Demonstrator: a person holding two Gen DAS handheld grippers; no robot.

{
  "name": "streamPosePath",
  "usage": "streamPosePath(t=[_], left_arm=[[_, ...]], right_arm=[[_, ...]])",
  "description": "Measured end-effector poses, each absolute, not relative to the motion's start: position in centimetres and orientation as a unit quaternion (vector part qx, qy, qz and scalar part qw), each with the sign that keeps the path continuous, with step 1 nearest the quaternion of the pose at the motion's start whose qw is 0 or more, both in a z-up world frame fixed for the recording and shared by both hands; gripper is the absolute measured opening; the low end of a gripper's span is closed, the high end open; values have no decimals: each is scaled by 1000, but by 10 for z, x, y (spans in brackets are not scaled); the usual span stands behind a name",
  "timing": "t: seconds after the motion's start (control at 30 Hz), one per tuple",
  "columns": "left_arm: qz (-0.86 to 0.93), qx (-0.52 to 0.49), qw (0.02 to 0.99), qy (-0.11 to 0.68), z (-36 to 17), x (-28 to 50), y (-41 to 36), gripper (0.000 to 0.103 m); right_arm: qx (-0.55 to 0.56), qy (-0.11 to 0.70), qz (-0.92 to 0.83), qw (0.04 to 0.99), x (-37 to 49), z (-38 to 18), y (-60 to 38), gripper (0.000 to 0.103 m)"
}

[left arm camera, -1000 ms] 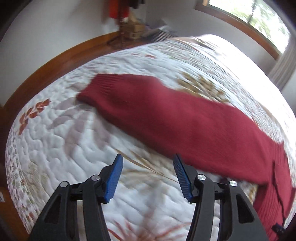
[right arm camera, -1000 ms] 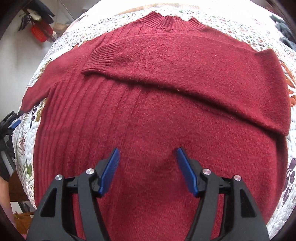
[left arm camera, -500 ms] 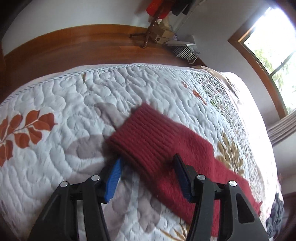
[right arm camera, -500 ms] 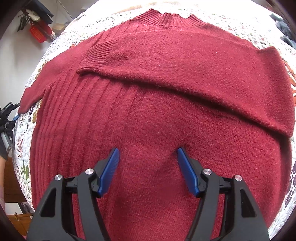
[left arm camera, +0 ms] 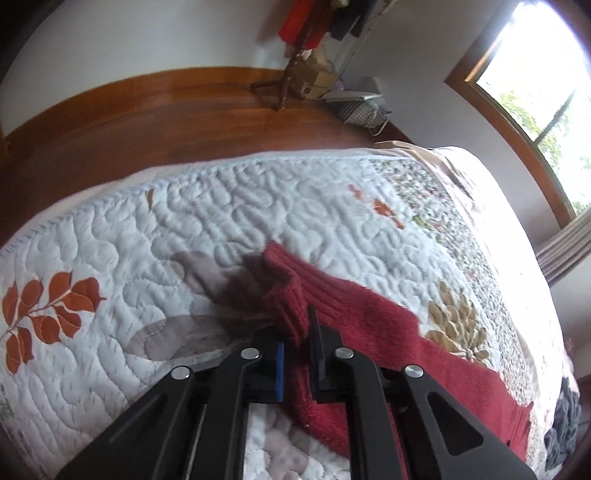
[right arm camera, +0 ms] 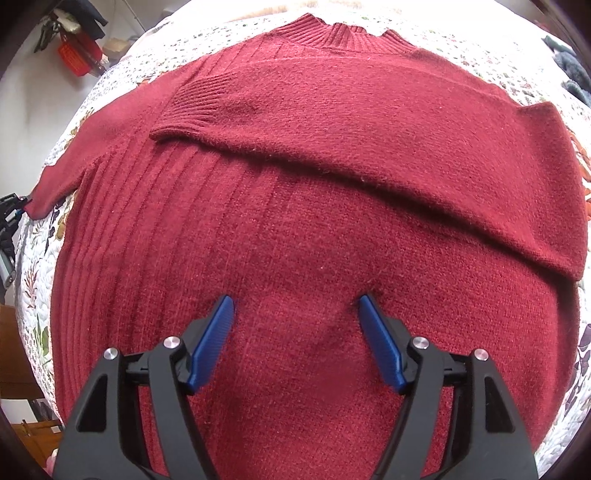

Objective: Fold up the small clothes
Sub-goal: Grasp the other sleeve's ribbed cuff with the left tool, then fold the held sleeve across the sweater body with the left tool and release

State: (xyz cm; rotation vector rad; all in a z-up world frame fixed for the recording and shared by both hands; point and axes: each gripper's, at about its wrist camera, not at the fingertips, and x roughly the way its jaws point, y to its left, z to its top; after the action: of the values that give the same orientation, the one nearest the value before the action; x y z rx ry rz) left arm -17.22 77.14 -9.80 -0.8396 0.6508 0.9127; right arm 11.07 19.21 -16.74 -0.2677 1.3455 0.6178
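Nearest to me on the left, my left gripper (left arm camera: pixel 295 354) has its jaws together, clamped on the ribbed cuff (left arm camera: pixel 286 291) of the dark red knitted sweater's outstretched sleeve (left arm camera: pixel 388 339), which bunches up between the blue pads. On the right, my right gripper (right arm camera: pixel 295 334) has its jaws apart, tips resting on or just above the sweater's lower body; I cannot tell whether they press into it.

The dark red knitted sweater (right arm camera: pixel 295 240) lies flat on the white quilted bedspread with leaf prints (left arm camera: pixel 129 258), collar (right arm camera: pixel 343 35) away from me. One sleeve (right arm camera: pixel 369 122) is already folded across the chest, its cuff near the opposite shoulder; the other sleeve runs off to the side, where my left claw has it.

I judge the knit soft, limp and light, with a fuzzy surface that grips the pads well but stretches and drags on the quilt. The thicker ribbed cuff is the sensible hold; I would lift it clear before carrying it across.

Beyond the bed are a wooden floor (left arm camera: pixel 184 122) and a window (left arm camera: pixel 535 81).
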Motion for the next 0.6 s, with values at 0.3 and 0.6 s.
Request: streamPosePath(t=[0.3, 0.6], left_arm=[[347, -327, 830, 289, -50, -127, 708, 9], [245, -297, 876, 290, -23, -58, 621, 9]], right_arm=[[-106, 607, 283, 735, 108, -162, 182, 70], [-59, 603, 287, 742, 102, -143, 146, 63]])
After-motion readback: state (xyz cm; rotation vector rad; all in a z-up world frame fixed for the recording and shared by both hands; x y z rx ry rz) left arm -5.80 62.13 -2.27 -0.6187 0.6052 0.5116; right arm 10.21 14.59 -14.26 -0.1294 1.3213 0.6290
